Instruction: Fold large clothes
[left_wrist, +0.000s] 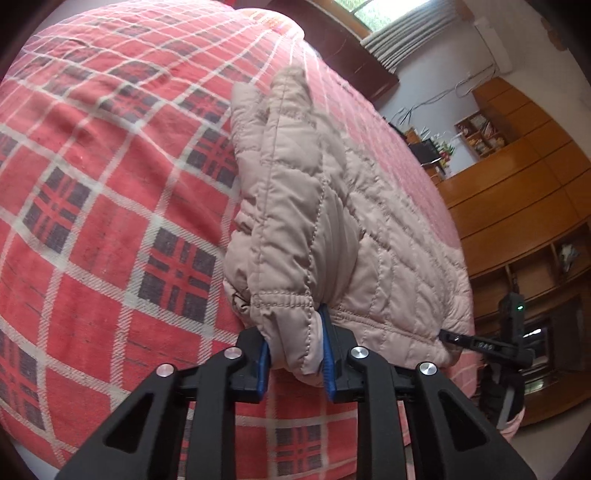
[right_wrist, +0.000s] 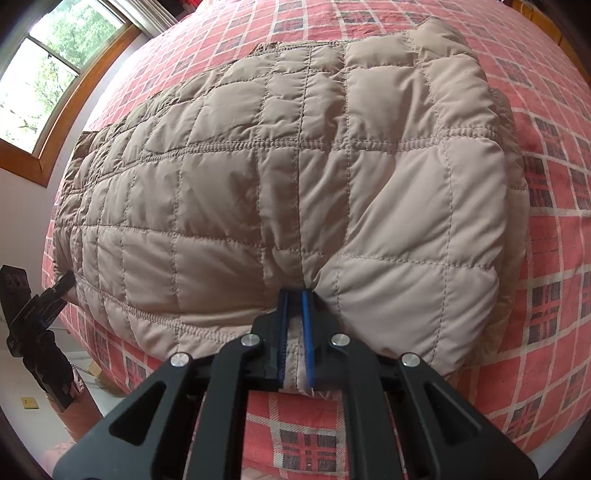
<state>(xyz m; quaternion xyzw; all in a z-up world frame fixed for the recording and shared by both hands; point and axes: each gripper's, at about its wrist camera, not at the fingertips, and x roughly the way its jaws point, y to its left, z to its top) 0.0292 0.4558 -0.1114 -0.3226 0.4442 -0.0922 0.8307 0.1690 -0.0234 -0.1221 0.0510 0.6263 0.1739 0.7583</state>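
On the bed (right_wrist: 546, 258) with the red checked cover lies the big puffy jacket (right_wrist: 280, 177), with its near edge at the bed's side. It is thick and slippery, so it could slide out of a pinch, or the fold could puff open if one side is pulled faster than the other. The left hand-held gripper (left_wrist: 295, 354) is squeezed on a bunched cuff. The right hand-held gripper (right_wrist: 295, 332) is squeezed on the hem. Both point forward, low, at the bed's edge.
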